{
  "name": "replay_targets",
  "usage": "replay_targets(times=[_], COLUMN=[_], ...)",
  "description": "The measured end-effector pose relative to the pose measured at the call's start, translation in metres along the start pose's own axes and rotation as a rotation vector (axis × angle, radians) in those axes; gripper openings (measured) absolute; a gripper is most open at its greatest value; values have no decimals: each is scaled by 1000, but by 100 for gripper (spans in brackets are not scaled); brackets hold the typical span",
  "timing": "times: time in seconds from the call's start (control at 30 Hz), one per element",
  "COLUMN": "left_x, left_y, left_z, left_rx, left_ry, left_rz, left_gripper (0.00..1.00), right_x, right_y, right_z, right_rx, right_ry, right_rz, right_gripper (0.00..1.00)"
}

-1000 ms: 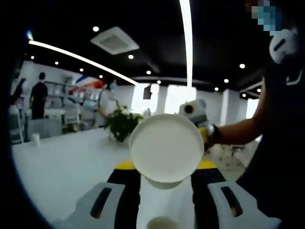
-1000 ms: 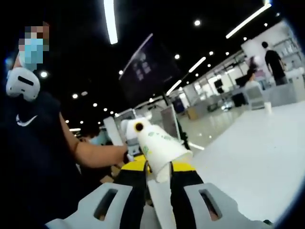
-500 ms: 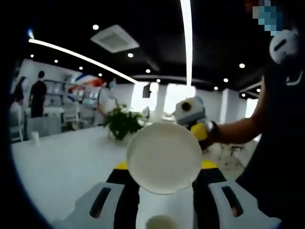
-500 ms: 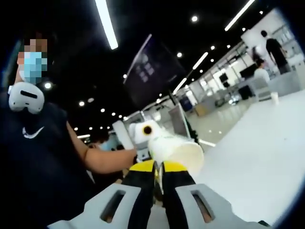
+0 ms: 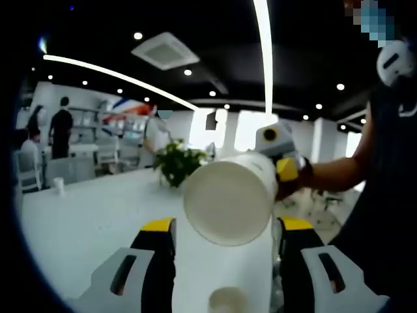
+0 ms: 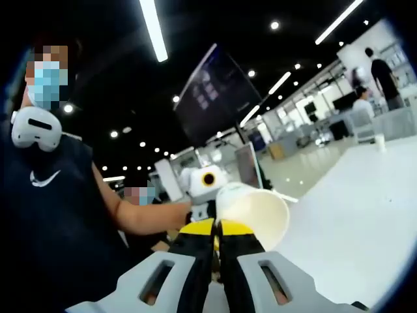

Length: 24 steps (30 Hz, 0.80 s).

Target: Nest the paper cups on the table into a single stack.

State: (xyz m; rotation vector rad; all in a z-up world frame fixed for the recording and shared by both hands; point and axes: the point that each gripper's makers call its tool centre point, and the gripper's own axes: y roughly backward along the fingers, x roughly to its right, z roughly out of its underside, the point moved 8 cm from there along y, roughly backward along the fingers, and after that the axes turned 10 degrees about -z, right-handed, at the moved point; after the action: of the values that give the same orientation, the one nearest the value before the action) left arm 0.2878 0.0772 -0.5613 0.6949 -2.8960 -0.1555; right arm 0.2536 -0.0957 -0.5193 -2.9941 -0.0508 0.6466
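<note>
Paper cup [image 5: 229, 197], smooth, white and tapered, is seen mouth-on in the left gripper view, held up above the glossy white table [image 5: 85, 228] between spread left tongs [image 5: 225, 251], whose yellow-tipped black jaws stand wide apart. It is carried by the right tongs [image 5: 287, 171] at its far rim. In the right gripper view the cup [image 6: 253, 213] is pinched by its rim in the shut right tongs [image 6: 217, 235]. No print can be read.
</note>
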Motion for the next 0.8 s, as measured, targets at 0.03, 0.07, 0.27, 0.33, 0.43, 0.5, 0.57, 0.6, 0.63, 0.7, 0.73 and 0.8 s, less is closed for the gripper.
replay_targets(times=[0.03, 0.07, 0.27, 0.33, 0.43, 0.5, 0.57, 0.6, 0.63, 0.7, 0.73, 0.8], left_x=[-2, -5, -19, -24, -32, -35, -37, -38, -39, -41, -42, -44], left_y=[1, 2, 14, 19, 27, 32, 38, 41, 44, 48, 52, 59], left_z=[1, 2, 10, 13, 17, 22, 29, 33, 37, 42, 44, 47], left_rx=[-5, -14, -85, -95, -116, -139, -172, -197, -220, -218, -197, -164], left_ry=[-6, -15, -41, -55, -81, -86, -96, -114, -133, -112, -75, -49], left_rz=[-14, -37, -132, -166, -222, -239, -258, -270, -283, -301, -318, -334], left_gripper=[69, 71, 81, 86, 96, 98, 98, 98, 98, 98, 98, 98], right_x=[-1, -1, -2, -4, -4, -5, -5, -5, -4, -4, -3, -2], right_y=[0, -1, -2, -2, -4, -6, -9, -10, -10, -11, -12, -14], right_z=[-1, -4, -23, -29, -39, -46, -50, -51, -52, -53, -53, -53], right_rx=[-5, -24, -109, -162, -219, -252, -283, -290, -311, -330, -350, -387], right_ry=[3, 18, 85, 103, 147, 178, 209, 203, 200, 211, 211, 216], right_rz=[0, 6, 44, 46, 76, 105, 124, 127, 136, 141, 147, 163], right_gripper=[0, 0, 0, 0, 0, 0, 0, 0, 0, 0, 0, 0])
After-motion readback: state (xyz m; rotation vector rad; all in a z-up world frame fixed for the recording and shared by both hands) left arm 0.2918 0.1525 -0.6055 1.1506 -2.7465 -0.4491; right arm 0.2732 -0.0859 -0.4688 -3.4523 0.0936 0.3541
